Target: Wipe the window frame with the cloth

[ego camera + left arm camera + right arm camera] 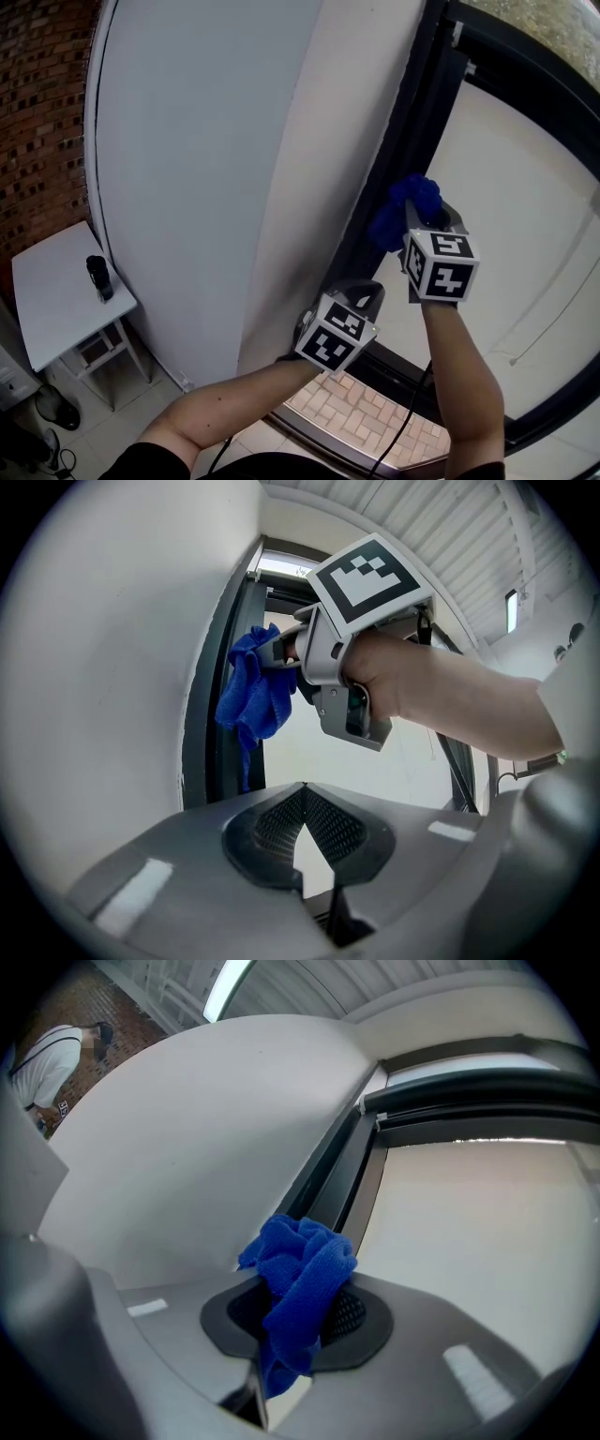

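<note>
While your right tool (298,1330) clamps one nubby blue cloth (302,1265), bunched against the smooth dark window frame (330,1171) just left of the pale pane, your left tool (300,794) sits nearer, its two mesh-padded jaws pressed together, empty.

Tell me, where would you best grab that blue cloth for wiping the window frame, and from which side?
By its bunched middle, coming from the room side, opposite the frame. The cloth is a soft crumpled wad, so pinching a thick fold should hold. The right tool grips it so, leaving a puff past the jaws to meet the frame.
</note>
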`<state>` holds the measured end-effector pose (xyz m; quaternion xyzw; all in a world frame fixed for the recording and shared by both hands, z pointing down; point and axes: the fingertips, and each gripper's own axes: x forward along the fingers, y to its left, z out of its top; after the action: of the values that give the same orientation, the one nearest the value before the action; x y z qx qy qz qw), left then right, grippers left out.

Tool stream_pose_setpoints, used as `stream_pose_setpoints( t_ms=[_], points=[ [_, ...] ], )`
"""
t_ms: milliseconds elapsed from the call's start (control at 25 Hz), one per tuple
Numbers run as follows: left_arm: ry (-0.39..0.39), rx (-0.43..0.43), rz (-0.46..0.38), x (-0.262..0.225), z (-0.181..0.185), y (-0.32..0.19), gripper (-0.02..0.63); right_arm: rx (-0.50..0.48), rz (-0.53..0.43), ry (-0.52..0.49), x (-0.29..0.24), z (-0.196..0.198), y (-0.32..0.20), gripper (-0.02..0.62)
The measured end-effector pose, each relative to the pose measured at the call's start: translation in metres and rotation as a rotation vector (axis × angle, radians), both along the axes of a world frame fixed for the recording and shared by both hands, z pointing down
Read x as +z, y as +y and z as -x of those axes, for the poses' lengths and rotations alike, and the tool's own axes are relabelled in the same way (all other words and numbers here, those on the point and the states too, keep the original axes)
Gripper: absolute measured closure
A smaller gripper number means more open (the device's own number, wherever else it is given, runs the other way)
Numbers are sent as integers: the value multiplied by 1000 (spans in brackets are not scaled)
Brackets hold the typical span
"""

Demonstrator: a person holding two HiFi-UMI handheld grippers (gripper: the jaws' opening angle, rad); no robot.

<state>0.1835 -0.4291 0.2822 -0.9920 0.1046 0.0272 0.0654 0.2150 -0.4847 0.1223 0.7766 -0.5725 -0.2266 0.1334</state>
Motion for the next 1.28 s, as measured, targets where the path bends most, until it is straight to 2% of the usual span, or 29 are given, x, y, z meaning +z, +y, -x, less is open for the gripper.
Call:
stream_pose_setpoints(
  t_ms=[240,520,840,1280],
  points=[
    [3,4,-4,-13,-7,0,612,-7,-20,24,-28,1,1,511],
    [43,-13,-16,-44,-9,-4,612,-10,-51,57,-67,3,2,511],
    [135,-42,-18,-91,-2,-13,612,5,-68,101,-105,5,1,509],
    [138,-91,-52,-132,-15,-27,612,13,-119,106,-164,5,1,509]
  ],
)
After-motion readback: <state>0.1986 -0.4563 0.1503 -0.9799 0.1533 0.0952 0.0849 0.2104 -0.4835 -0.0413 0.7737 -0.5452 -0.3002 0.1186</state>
